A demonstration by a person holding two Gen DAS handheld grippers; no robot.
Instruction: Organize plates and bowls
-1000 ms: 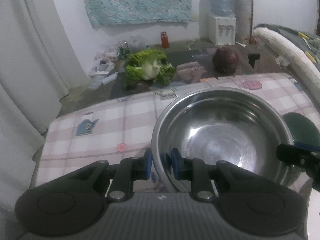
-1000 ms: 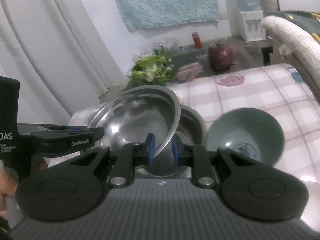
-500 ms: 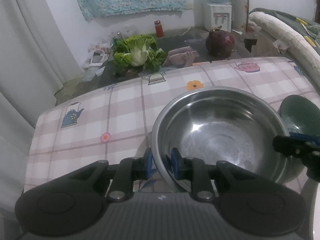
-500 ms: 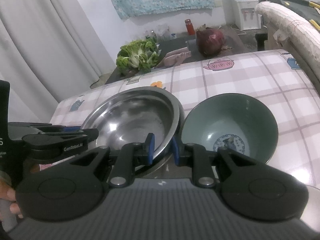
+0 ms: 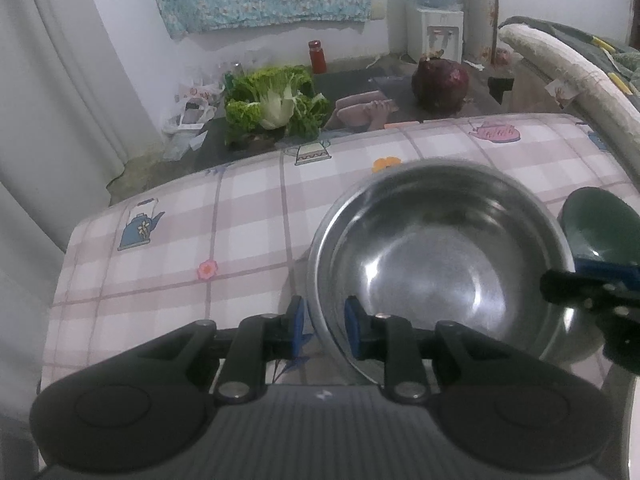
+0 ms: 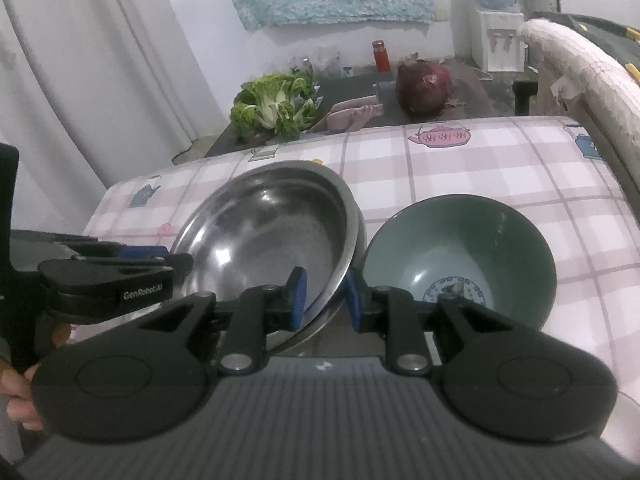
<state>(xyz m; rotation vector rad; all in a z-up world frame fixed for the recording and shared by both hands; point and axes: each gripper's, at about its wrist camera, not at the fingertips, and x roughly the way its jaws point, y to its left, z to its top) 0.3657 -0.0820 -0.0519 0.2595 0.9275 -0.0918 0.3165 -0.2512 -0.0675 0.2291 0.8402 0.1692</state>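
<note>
A wide steel bowl [image 5: 440,272] [image 6: 272,232] rests on the checked tablecloth [image 5: 240,240], nested in a second steel bowl whose rim [image 6: 361,228] shows just to its right. My left gripper [image 5: 324,320] straddles its left rim with the jaws opening, and a gap shows beside each pad. My right gripper [image 6: 325,298] straddles the right rim the same way, jaws opening. A dark green ceramic bowl [image 6: 460,248] [image 5: 600,224] stands upright close beside the steel bowls on the right. Each gripper appears in the other's view: left gripper [image 6: 176,258], right gripper [image 5: 560,284].
Beyond the table's far edge, on the floor, lie a lettuce head [image 5: 276,104], a red cabbage [image 5: 440,84] and a red bottle [image 5: 318,56]. A white curtain [image 5: 60,100] hangs on the left. A padded roll [image 6: 580,72] borders the right side. A hand [image 6: 16,392] holds the left gripper.
The steel bowl has come down beside the green bowl into the lower steel bowl. Both pairs of pads now stand slightly wider around its rim.
</note>
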